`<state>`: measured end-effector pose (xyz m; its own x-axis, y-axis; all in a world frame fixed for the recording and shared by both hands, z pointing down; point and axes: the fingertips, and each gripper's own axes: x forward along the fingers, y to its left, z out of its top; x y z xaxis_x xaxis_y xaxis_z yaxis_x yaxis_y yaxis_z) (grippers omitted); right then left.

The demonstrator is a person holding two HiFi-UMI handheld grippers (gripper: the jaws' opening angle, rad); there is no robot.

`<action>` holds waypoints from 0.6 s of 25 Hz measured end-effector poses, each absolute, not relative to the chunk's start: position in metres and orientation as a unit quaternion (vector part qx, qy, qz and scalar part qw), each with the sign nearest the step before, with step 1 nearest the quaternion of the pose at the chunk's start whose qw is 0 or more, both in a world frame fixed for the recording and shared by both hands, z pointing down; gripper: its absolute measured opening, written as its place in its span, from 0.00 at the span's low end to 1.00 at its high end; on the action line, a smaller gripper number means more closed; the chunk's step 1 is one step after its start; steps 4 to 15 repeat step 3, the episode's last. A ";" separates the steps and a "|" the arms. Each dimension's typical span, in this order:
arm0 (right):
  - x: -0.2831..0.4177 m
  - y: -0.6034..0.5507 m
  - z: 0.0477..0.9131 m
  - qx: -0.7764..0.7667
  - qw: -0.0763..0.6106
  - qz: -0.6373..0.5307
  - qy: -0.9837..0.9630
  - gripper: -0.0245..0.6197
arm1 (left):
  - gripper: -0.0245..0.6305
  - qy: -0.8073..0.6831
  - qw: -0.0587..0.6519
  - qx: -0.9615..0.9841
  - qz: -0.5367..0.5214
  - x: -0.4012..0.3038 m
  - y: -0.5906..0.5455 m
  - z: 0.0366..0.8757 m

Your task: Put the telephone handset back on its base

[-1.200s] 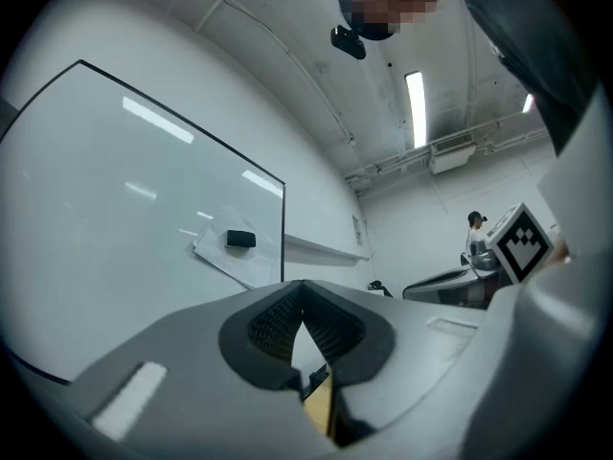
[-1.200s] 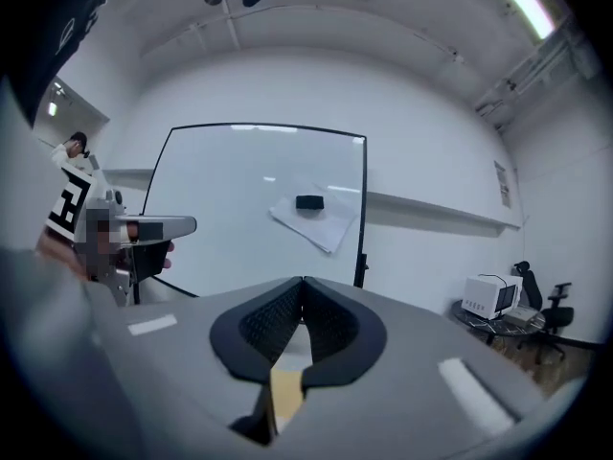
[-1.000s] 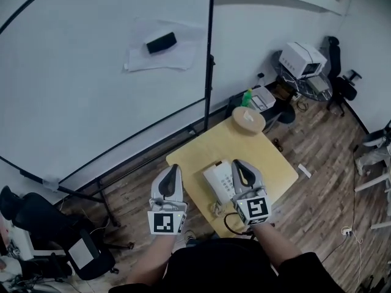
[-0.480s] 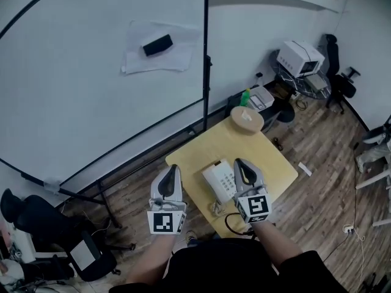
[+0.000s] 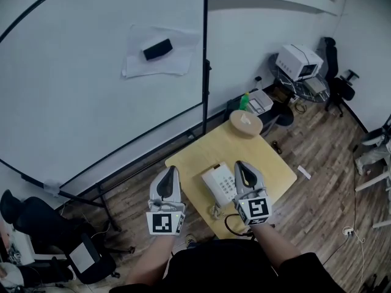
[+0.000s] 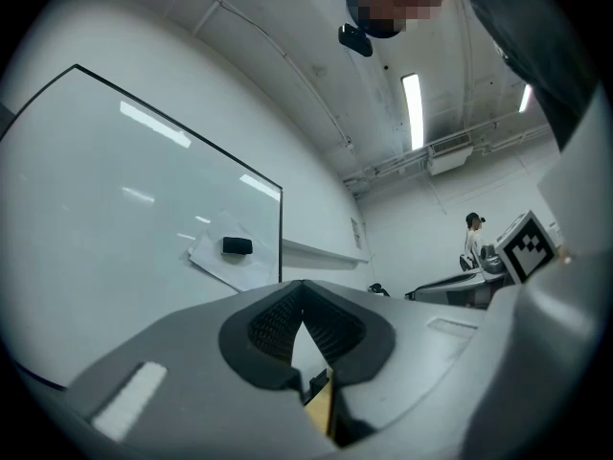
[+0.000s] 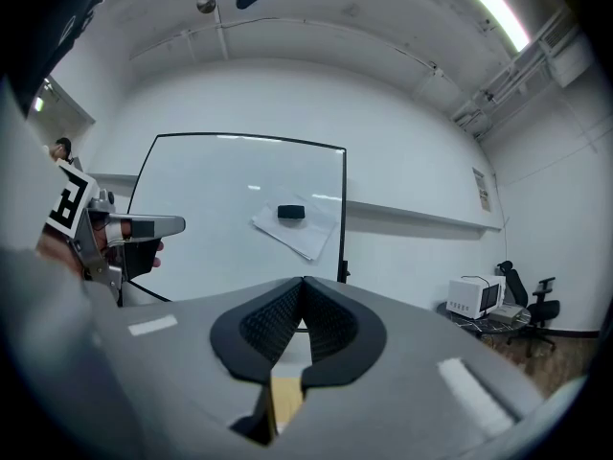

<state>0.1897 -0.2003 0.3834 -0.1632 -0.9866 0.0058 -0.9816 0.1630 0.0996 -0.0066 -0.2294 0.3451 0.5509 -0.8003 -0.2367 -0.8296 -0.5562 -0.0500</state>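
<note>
A white telephone (image 5: pixel 219 185) with a grey keypad sits on a small yellow table (image 5: pixel 201 154), its coiled cord (image 5: pixel 215 210) hanging at the near edge. From the head view I cannot tell the handset apart from the base. My right gripper (image 5: pixel 240 165) hovers over the phone's right side, its jaws shut with nothing between them (image 7: pixel 303 282). My left gripper (image 5: pixel 173 170) is held left of the table, beside the phone and apart from it, also shut and empty (image 6: pixel 303 287). Both point away from me, towards the whiteboard.
A large whiteboard (image 5: pixel 91 84) with a black eraser (image 5: pixel 157 49) on a sheet of paper stands behind the table. A round wooden object (image 5: pixel 245 122) lies on the table's far corner. A white box (image 5: pixel 297 60) and office chairs (image 5: pixel 339 84) stand at the right; a black chair (image 5: pixel 36 221) is lower left.
Both grippers keep their places by the phone and stay shut. Only the head view has shifted slightly.
</note>
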 end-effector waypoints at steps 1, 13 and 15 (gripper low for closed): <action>0.189 -0.200 0.383 0.645 0.034 -0.037 -0.763 0.05 | 0.04 0.464 0.080 -0.877 0.094 -0.007 -0.229 0.345; 0.187 -0.199 0.382 0.642 0.034 -0.039 -0.765 0.05 | 0.04 0.464 0.084 -0.877 0.093 -0.007 -0.227 0.344; 0.187 -0.199 0.382 0.642 0.034 -0.039 -0.765 0.05 | 0.04 0.464 0.084 -0.877 0.093 -0.007 -0.227 0.344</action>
